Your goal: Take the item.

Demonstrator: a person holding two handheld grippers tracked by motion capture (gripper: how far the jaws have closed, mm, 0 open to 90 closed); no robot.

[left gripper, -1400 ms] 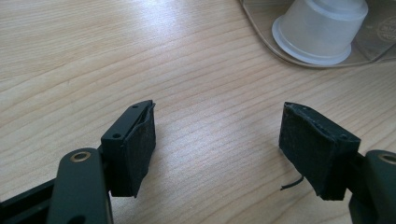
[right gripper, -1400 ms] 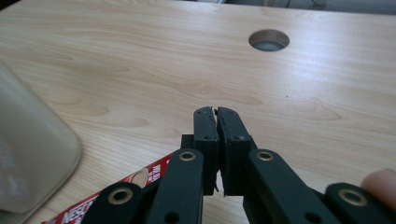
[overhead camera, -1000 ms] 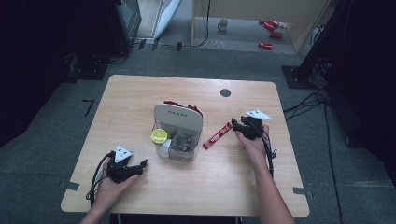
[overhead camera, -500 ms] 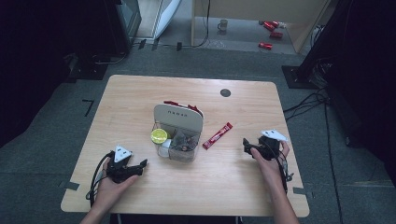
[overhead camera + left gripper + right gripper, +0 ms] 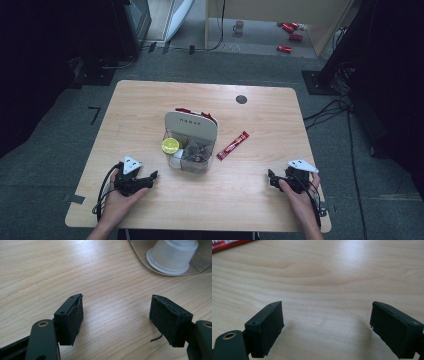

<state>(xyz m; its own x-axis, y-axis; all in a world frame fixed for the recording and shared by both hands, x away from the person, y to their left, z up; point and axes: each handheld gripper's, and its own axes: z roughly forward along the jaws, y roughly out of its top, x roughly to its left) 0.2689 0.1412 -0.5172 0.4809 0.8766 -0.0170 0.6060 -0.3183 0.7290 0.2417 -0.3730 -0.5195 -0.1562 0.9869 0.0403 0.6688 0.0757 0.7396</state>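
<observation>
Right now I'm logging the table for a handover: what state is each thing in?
left gripper: open, nothing between its fingers, low over the table.
right gripper: open, empty, jaws just opened wide.
red sachet: lying flat, free of both grippers.
clear organizer: upright, holding packets.
yellow-lidded pod: at the organizer's left edge.

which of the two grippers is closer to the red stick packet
The right gripper. It rests on the table at the near right, nearer to the red stick packet than the left gripper, which has the clear organizer between it and the packet.
</observation>
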